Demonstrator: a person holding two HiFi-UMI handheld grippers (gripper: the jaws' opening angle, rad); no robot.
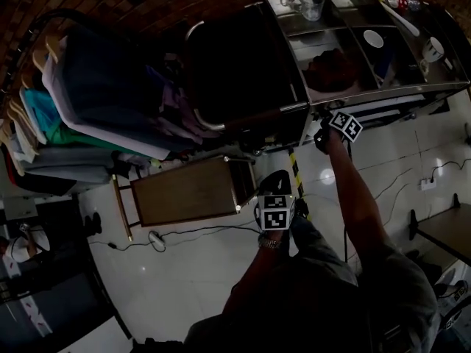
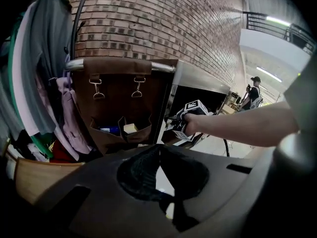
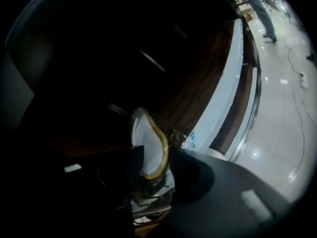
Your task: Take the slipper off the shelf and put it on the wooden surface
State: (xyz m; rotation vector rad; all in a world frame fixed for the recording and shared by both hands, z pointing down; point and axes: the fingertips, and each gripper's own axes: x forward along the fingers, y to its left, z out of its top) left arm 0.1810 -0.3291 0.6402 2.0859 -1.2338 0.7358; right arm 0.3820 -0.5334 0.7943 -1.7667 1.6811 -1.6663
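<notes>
A white slipper (image 3: 147, 145) with a tan rim stands on edge on a dark shelf under the steel counter (image 1: 383, 90). My right gripper (image 3: 159, 158) is open, one jaw on each side of the slipper; I cannot see the pads pressing on it. In the head view the right gripper (image 1: 321, 135) reaches under the counter's front edge. My left gripper (image 1: 275, 179) hangs over the white floor just right of the wooden surface (image 1: 188, 191), shut with nothing in it. Its view shows the left gripper (image 2: 158, 150) tips together, the wooden surface (image 2: 34, 178) low at the left, and the right gripper (image 2: 184, 119).
A clothes rack (image 1: 88, 94) full of hanging garments stands left of the counter, with a brown hanging pouch (image 2: 116, 103) against the brick wall. A glass jug (image 1: 309, 2) and cups sit on the counter. Cables (image 1: 158, 237) and a yellow-black strip (image 1: 297, 169) lie on the floor.
</notes>
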